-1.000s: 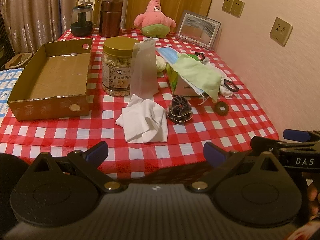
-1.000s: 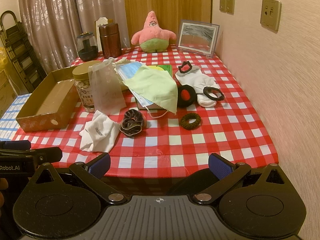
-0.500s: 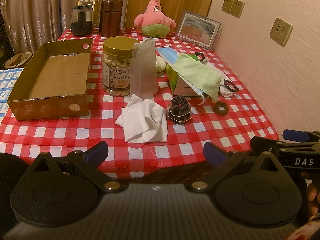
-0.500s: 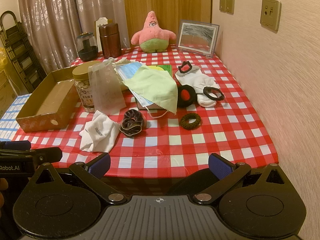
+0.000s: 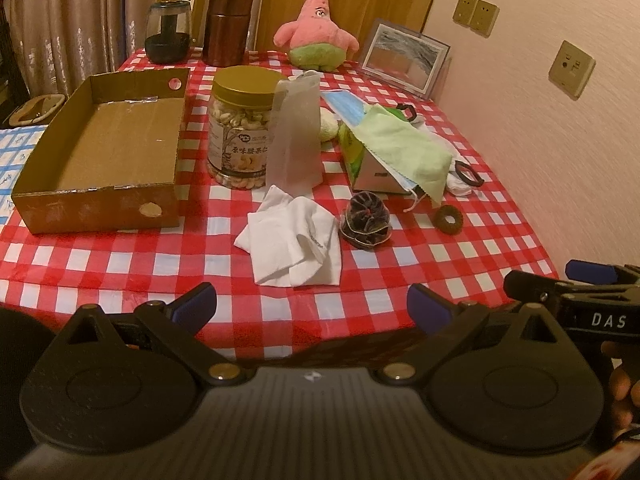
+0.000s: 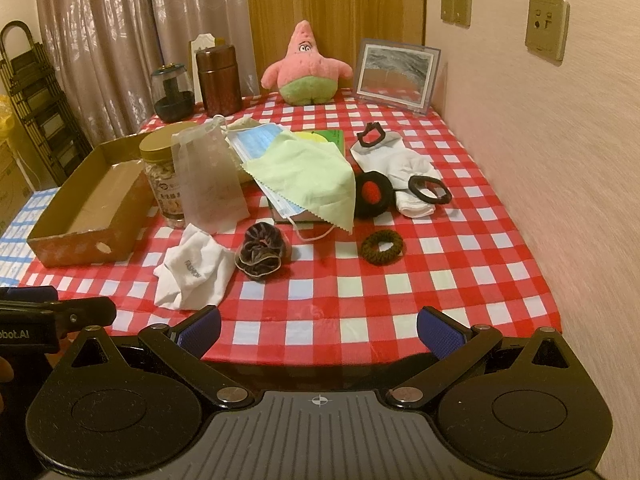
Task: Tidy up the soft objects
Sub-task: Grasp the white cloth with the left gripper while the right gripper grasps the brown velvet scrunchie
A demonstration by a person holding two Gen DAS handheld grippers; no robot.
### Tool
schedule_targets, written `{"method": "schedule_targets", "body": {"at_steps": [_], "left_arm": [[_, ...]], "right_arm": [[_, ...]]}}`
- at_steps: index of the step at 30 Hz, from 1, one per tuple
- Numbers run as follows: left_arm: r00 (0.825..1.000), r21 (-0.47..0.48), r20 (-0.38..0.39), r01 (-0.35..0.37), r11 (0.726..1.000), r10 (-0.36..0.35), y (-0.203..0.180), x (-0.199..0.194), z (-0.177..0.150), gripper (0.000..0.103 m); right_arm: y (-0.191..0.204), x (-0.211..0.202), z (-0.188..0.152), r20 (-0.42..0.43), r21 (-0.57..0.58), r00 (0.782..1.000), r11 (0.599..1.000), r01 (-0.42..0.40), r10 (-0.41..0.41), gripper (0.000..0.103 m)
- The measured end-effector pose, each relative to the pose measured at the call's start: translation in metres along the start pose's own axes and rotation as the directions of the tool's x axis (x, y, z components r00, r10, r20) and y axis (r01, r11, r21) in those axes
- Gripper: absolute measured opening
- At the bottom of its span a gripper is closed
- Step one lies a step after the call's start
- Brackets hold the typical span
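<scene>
Soft things, spread over the red and white table (image 5: 120,264): white cloth (image 5: 294,240) near the front, dark scrunchie (image 5: 365,222) just beside it, brown hair ring (image 5: 449,220) a bit further right, green cloth (image 5: 404,152) and blue mask (image 5: 346,106) draped over a small box (image 5: 372,168) further back. Cardboard box (image 5: 96,208) at the left, open on top. Left gripper (image 5: 312,304) spread wide, holding nothing, low by the near edge; right gripper (image 6: 318,326) just the same. Could go wrong in a few ways. Might pinch the tablecloth along with the white cloth, both so thin and flat. Might bump the nut jar (image 5: 242,132) or the floppy clear bag (image 5: 296,140) just in front of it when reaching to the back, both standing right in the way. Might drag the mask off while pulling the green cloth, one lying on the other. Hard to tell what else hides under the green cloth. Cannot see well behind the jar and bag, only a pale lump there. White socks (image 6: 390,160) and black hair tie (image 6: 430,189) mostly hidden in the left view, plain only in the right one.
</scene>
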State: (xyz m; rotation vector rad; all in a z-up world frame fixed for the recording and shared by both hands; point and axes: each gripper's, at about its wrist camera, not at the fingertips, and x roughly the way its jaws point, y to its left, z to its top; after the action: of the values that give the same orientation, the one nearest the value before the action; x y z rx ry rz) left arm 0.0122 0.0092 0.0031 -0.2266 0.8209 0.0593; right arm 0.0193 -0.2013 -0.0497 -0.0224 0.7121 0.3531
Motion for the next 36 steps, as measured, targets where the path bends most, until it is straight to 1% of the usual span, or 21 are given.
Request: {"method": "schedule_targets", "body": {"at_steps": [5, 11, 20, 24, 28, 32, 36], "left_arm": [[1.000, -0.013, -0.011, 0.006, 1.000, -0.007, 0.011, 0.012, 0.006, 0.101], [0.999, 0.000, -0.028, 0.023, 1.000, -0.023, 0.021, 0.035, 0.017, 0.101], [0.997, 0.045, -0.064, 0.041, 0.998, -0.038, 0.035, 0.078, 0.035, 0.100], [0.995, 0.085, -0.089, 0.058, 0.995, -0.051, 0.040, 0.099, 0.040, 0.100], [0.990, 0.132, -0.119, 0.094, 0.987, -0.079, 0.042, 0.119, 0.043, 0.096], [0.985, 0.194, -0.149, 0.114, 0.974, -0.086, 0.039, 0.137, 0.041, 0.090], [0.981, 0.199, -0.164, 0.138, 0.970, -0.106, 0.039, 0.153, 0.039, 0.088]], "right_arm": [[-0.001, 0.014, 0.004, -0.003, 0.003, 1.000, 1.000, -0.005, 0.005, 0.103], [-0.003, 0.040, 0.011, -0.011, 0.009, 1.000, 1.000, -0.015, 0.015, 0.103], [-0.001, 0.074, 0.022, -0.033, 0.005, 0.999, 1.000, -0.021, 0.021, 0.103], [0.001, 0.091, 0.026, -0.042, 0.012, 0.999, 1.000, -0.015, 0.016, 0.103], [0.004, 0.107, 0.029, -0.057, 0.015, 0.998, 1.000, -0.020, 0.021, 0.103], [0.006, 0.120, 0.032, -0.068, 0.018, 0.997, 0.999, -0.032, 0.033, 0.103], [0.008, 0.131, 0.035, -0.075, 0.017, 0.996, 0.999, -0.041, 0.042, 0.102]]}}
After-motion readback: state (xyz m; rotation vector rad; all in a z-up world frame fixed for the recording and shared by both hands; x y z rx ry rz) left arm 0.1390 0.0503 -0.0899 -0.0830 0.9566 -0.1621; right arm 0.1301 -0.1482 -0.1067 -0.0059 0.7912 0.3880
